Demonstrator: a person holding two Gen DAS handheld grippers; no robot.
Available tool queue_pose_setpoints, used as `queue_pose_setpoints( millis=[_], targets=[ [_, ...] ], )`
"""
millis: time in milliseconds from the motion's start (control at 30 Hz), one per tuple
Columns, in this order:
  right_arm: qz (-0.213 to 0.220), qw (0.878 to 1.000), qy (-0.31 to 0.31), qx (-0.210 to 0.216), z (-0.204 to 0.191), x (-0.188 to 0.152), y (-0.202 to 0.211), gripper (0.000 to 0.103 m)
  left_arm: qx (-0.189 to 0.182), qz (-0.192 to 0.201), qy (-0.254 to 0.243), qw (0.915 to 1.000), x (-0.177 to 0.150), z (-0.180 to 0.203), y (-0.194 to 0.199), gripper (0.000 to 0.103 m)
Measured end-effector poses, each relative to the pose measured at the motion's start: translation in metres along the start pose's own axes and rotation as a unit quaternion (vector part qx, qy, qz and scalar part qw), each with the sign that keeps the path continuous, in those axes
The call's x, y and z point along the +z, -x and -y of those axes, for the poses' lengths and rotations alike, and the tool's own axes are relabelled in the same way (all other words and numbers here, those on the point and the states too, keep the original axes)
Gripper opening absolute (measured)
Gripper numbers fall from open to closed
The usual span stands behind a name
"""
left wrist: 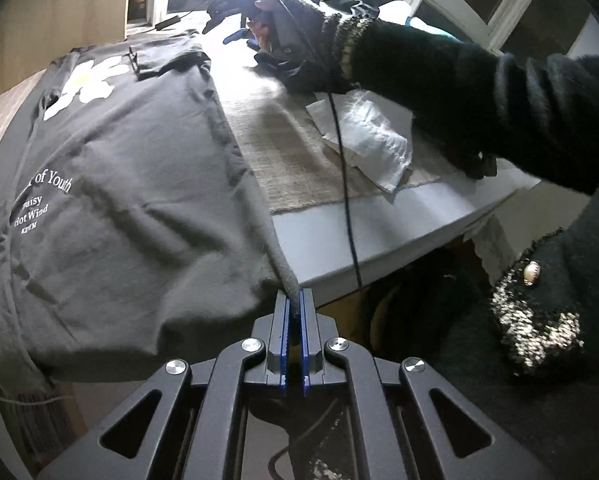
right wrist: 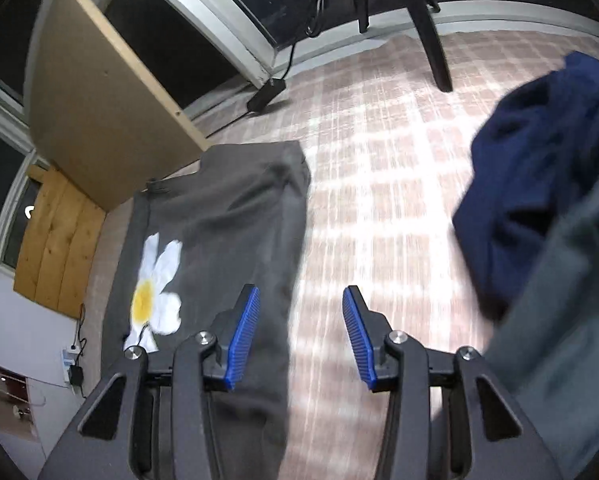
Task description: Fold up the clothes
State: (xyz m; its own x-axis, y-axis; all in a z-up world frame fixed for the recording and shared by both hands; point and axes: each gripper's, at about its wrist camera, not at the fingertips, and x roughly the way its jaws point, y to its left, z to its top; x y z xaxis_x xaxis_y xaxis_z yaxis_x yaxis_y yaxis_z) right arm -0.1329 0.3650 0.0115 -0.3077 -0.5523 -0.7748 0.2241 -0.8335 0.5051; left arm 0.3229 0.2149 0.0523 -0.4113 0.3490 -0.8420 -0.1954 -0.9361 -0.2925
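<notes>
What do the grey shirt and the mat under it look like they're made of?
The grey shirt looks like soft matte cotton knit: it drapes and wrinkles, without shine. The mat looks like coarse beige woven fibre, perhaps jute or linen, with a visible weave.

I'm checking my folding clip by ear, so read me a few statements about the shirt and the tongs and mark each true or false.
1. The left tongs are shut on the grey T-shirt's edge. True.
2. The right tongs grip the shirt. False: they are open, holding nothing.
3. The shirt has a daisy print. True.
4. The blue garment lies folded on the shirt. False: it is bunched up, apart from it.
</notes>
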Motion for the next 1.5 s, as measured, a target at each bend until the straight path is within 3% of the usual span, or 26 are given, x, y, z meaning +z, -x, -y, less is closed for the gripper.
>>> queue_pose_setpoints(
  millis=[200,267,300,400,633,700,867,1000,1133,1267,1400,1500],
  targets=[
    [-0.033,0.999,0.019,0.01,-0.011,0.01,-0.024,0.042,-0.002,0.01,0.039,0.9992,0.005,-0.016,0.004,0.004],
    [-0.045,0.999,0.026,0.013,-0.015,0.014,-0.032,0.013,0.003,0.016,0.049,0.9986,0.005,-0.025,0.008,0.004],
    [-0.05,0.998,0.029,0.014,-0.016,0.016,-0.036,0.003,0.005,0.02,0.055,0.9983,0.005,-0.029,0.01,0.004],
    [-0.049,0.998,0.027,0.027,-0.024,0.021,-0.034,0.003,0.011,0.037,0.088,0.9954,0.0,-0.046,0.023,0.004],
    [-0.029,0.994,0.067,0.075,-0.103,0.035,-0.026,0.003,0.06,0.068,0.178,0.9799,-0.031,-0.099,0.059,0.004],
    [-0.03,0.994,0.086,0.069,-0.124,0.036,-0.035,0.003,0.074,0.071,0.197,0.975,-0.04,-0.113,0.065,0.004],
    [-0.058,0.986,0.154,0.007,-0.185,0.03,-0.088,0.003,0.102,0.053,0.234,0.9654,-0.06,-0.142,0.055,0.004],
    [-0.092,0.98,0.177,-0.027,-0.198,0.021,-0.127,0.005,0.109,0.037,0.252,0.9609,-0.075,-0.154,0.044,0.004],
    [-0.104,0.977,0.187,-0.004,-0.202,0.017,-0.132,0.017,0.114,0.037,0.272,0.9547,-0.084,-0.165,0.045,0.004],
    [-0.088,0.977,0.191,0.022,-0.203,0.014,-0.096,0.021,0.124,0.037,0.274,0.9531,-0.084,-0.173,0.05,0.004],
    [-0.082,0.969,0.218,0.088,-0.198,-0.016,-0.032,0.021,0.134,0.025,0.26,0.9561,-0.083,-0.177,0.047,0.004],
    [-0.094,0.964,0.231,0.09,-0.185,-0.093,0.0,0.021,0.114,0.006,0.236,0.9649,-0.082,-0.176,0.042,0.004]
  ],
)
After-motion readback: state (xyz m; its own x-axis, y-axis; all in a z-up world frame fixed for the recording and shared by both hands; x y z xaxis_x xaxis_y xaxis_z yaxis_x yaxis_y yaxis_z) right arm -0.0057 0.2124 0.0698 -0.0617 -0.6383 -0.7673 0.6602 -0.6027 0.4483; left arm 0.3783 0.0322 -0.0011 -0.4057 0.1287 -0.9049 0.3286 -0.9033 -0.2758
